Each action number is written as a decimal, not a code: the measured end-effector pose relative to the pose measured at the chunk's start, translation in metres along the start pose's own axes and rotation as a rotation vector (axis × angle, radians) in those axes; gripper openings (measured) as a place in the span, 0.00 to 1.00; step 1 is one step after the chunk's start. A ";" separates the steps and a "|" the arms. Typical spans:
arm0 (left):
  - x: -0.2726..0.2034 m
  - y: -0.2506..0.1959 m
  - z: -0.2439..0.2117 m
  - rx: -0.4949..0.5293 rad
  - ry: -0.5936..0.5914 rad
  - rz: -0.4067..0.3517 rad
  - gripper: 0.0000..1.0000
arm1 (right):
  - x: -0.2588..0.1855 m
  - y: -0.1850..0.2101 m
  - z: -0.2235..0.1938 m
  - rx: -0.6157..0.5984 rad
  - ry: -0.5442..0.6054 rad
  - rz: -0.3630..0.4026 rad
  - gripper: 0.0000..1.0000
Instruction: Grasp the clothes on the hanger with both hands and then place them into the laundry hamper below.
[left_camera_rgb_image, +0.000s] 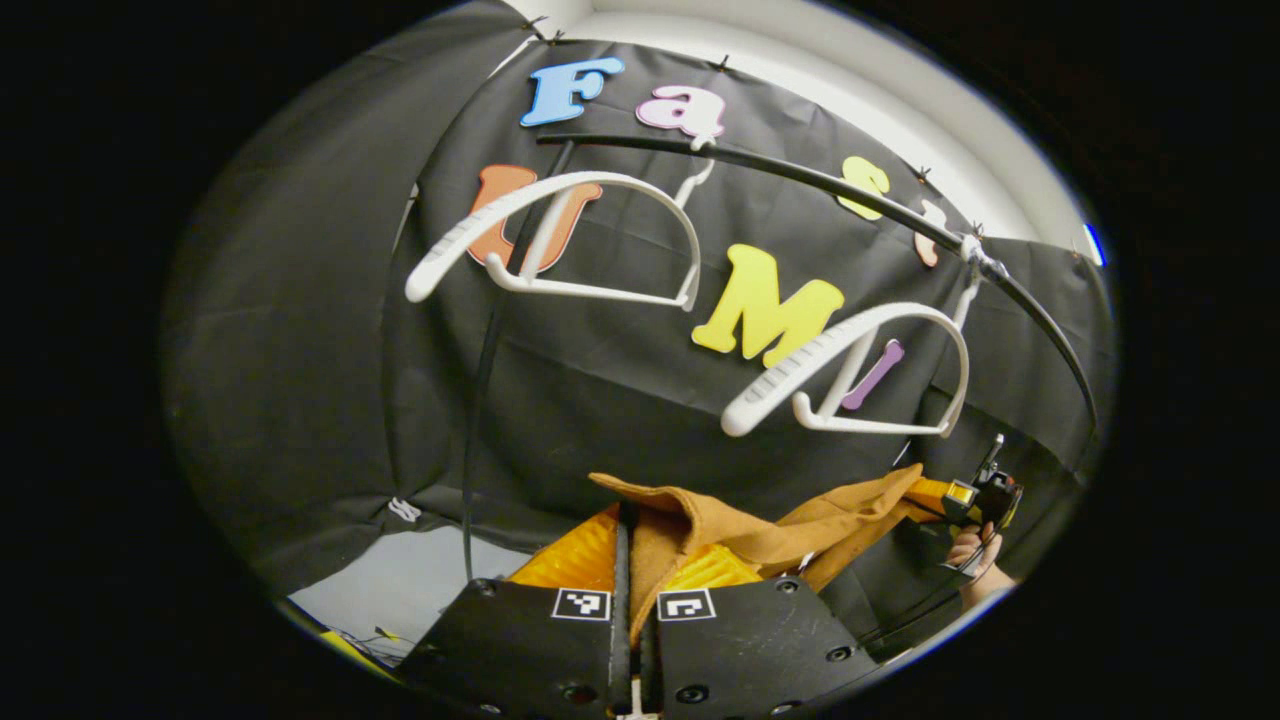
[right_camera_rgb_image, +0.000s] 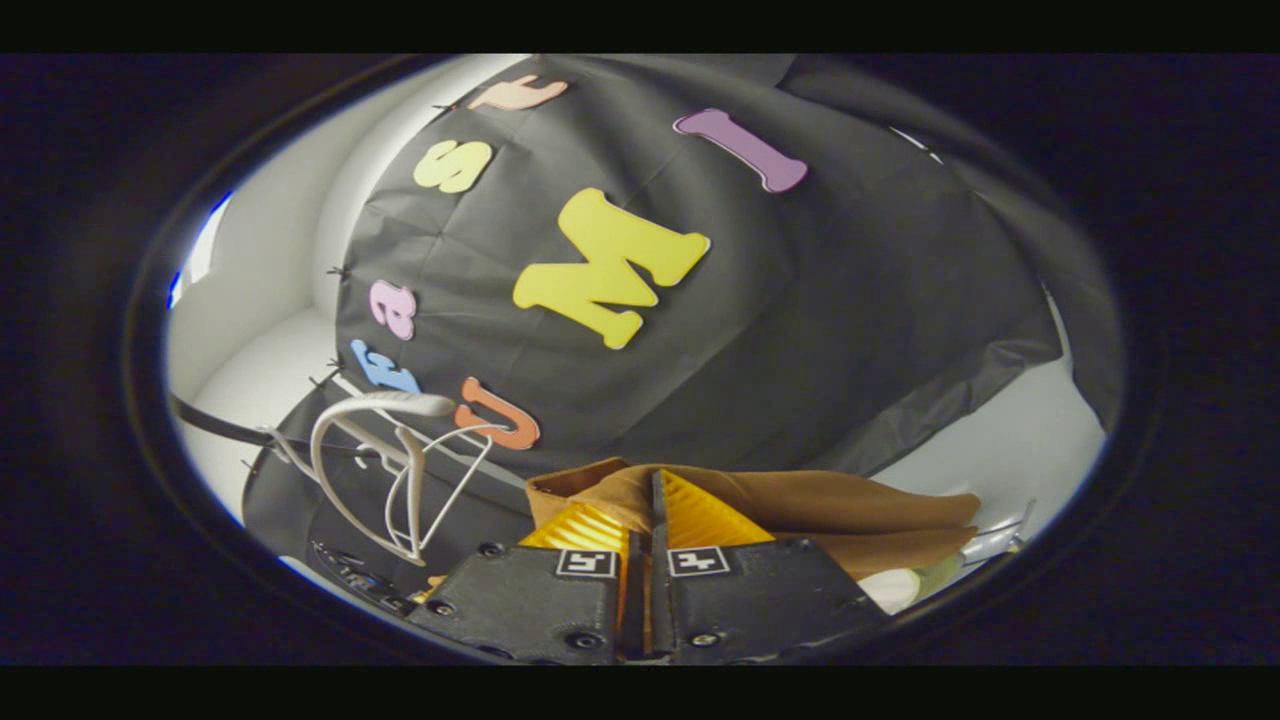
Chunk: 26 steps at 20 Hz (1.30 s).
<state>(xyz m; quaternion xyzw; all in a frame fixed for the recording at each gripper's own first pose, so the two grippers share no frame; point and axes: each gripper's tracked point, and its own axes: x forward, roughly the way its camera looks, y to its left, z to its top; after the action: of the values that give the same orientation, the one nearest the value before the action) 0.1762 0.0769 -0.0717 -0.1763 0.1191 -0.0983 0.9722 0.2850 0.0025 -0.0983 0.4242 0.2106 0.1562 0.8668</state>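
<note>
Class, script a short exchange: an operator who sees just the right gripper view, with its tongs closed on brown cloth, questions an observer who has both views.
Operator: Is the other end of the brown garment held?
Observer: Yes, the left tongs are shut on it.
Operator: How many hangers are on the rail?
Observer: Two white hangers, both bare, hang from the black rail.

hangers (left_camera_rgb_image: 560, 240): 2 | rail (left_camera_rgb_image: 830, 190): 1 | brown garment (left_camera_rgb_image: 740, 530): 1 | grippers (left_camera_rgb_image: 633, 560): 2
</note>
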 end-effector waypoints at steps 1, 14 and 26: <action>-0.003 -0.003 -0.002 0.002 0.000 0.003 0.03 | -0.003 0.000 -0.008 -0.008 0.013 -0.003 0.06; -0.041 -0.081 -0.021 0.128 -0.004 -0.062 0.03 | -0.046 0.050 -0.110 -0.185 0.193 0.071 0.05; -0.052 -0.148 -0.051 0.186 0.028 -0.163 0.03 | -0.063 0.121 -0.190 -0.315 0.329 0.199 0.06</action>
<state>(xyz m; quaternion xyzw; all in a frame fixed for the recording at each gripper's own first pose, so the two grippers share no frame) 0.0908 -0.0630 -0.0536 -0.0931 0.1080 -0.1902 0.9713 0.1252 0.1735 -0.0917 0.2715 0.2793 0.3386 0.8566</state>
